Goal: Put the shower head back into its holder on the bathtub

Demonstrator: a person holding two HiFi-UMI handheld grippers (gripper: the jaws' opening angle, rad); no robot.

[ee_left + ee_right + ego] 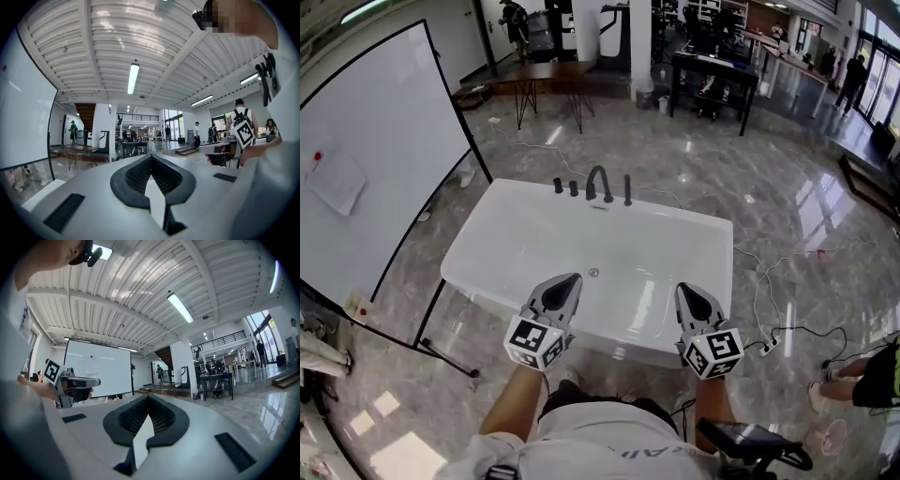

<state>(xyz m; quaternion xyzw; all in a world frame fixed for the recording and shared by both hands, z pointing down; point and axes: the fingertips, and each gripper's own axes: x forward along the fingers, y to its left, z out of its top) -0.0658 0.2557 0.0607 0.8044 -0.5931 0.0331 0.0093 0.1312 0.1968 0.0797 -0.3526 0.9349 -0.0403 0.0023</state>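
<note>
The white bathtub (516, 295) lies in front of me in the head view. On its far rim stand two black knobs (565, 187), a curved black spout (598, 182) and a slim black hand shower (627, 190), upright right of the spout. My left gripper (572, 278) and right gripper (682, 289) hover side by side over the near rim, both shut and holding nothing. In the left gripper view the left gripper (151, 155) points level across the hall, jaws together. The right gripper (149, 396) shows the same in its own view.
A large whiteboard (375, 159) on a black stand (450, 361) is close to the tub's left side. Cables and a power strip (769, 345) lie on the marble floor at right, near a person's leg (862, 375). Tables (712, 80) stand far behind.
</note>
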